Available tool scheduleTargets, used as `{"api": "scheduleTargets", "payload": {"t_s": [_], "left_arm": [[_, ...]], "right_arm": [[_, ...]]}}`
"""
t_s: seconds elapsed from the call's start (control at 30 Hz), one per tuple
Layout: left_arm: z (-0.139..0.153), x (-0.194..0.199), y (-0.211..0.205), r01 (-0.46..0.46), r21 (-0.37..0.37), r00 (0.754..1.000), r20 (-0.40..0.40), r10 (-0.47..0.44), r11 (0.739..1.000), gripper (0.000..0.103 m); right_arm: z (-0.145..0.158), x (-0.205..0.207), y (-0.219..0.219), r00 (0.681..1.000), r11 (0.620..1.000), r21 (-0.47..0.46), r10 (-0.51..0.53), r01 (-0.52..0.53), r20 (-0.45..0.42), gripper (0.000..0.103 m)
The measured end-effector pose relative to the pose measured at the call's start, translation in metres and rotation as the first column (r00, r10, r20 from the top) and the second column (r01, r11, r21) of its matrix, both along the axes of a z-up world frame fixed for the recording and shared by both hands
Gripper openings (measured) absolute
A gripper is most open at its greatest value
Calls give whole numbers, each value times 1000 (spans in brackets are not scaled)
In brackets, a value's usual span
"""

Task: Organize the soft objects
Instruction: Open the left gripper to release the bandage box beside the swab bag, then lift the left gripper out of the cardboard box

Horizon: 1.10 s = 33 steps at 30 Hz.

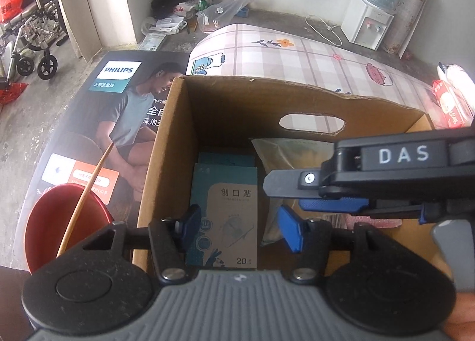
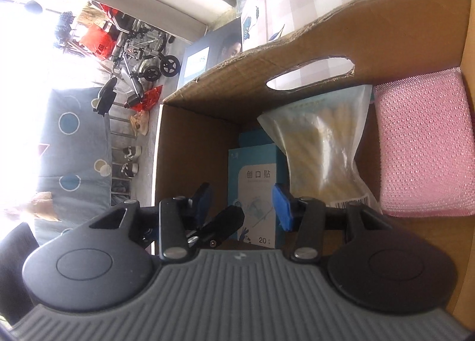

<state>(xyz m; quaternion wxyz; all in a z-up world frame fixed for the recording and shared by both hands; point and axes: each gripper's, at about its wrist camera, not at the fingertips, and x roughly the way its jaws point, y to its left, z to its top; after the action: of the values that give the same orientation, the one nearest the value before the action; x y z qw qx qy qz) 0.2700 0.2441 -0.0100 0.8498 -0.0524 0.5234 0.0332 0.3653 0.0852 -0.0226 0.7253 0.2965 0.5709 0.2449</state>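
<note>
Two grippers hang over an open cardboard box of soft things.

Left wrist view: the left gripper has its jaws wide open with nothing between them, above the plaster box lying by the left wall of the cardboard box. The right gripper reaches in from the right edge, over the clear bag. A red bucket stands just outside the left wall. Right wrist view: the right gripper has its jaws wide open and empty too. The pink sponge fills the right corner, the clear bag lies beside it, and bare floor stays free on the left.
</note>
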Motion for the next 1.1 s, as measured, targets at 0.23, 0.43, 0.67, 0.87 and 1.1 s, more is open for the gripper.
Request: {"api": "scheduleTargets", "payload": {"t_s": [0.23, 0.43, 0.67, 0.87, 1.1], "left_arm": [[4, -23, -5, 28, -42, 998, -59, -30, 999, 58], [5, -35, -14, 19, -82, 997, -77, -25, 996, 58], [31, -53, -48, 74, -127, 997, -8, -76, 989, 61], [52, -67, -92, 163, -138, 986, 55, -157, 977, 64], [67, -85, -151, 278, -151, 958, 117, -263, 949, 66]], "right_arm": [[37, -37, -40, 998, 996, 82, 15, -20, 58, 45], [59, -90, -82, 995, 987, 162, 4, -21, 103, 46], [67, -150, -138, 985, 975, 219, -80, 45, 155, 50], [67, -191, -182, 964, 964, 234, -174, 125, 202, 54], [58, -245, -236, 924, 945, 232, -286, 229, 254, 57]]}}
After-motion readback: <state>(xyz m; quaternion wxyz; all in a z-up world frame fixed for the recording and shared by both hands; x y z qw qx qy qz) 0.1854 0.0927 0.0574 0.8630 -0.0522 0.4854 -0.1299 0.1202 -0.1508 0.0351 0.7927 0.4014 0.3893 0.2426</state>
